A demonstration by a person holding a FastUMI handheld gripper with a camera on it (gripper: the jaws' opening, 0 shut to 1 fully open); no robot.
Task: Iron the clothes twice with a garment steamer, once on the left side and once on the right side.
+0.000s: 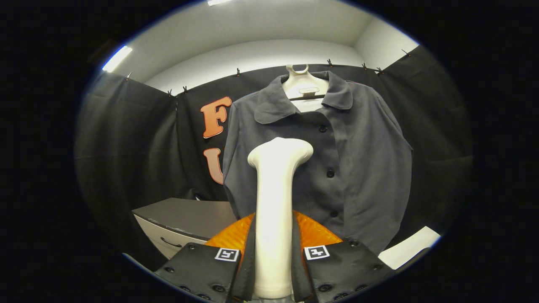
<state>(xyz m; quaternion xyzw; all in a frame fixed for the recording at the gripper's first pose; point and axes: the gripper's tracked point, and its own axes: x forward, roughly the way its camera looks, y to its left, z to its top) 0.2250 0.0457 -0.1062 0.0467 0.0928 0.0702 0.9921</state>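
Booth: black cloth wall point(139, 139) pinned along its top edge with small clips, white upper wall and ceiling above it, two strip lights point(117, 58) overhead. Low grey cabinet with a pale drawer front and dark handle point(181, 221) stands to the left, below the shirt's hem level; a white flat surface point(410, 247) shows low on the right.

Dark grey button-front shirt with a collar point(362, 168) hangs on a white plastic hanger point(304, 86) against the cloth wall, well beyond the fingers. Placket with dark buttons runs down just right of centre. Left shoulder edge and left side seam are clear against the wall; right sleeve hangs down to the white surface. Bare cloth wall on both sides of the shirt, wider on the left.

White garment steamer with a long smooth handle and a flared head point(276, 202) stands upright between the fingers, its head in front of the shirt's left chest panel, left of the button line. Whether the head touches the fabric cannot be told. An orange ribbed part point(313, 233) spreads behind the handle, just above the fingers.

Gripper point(273, 256): both fingers point(202, 265) closed against the steamer's handle, one on each side, clamping it low on the shaft. Square markers sit on top of each finger.
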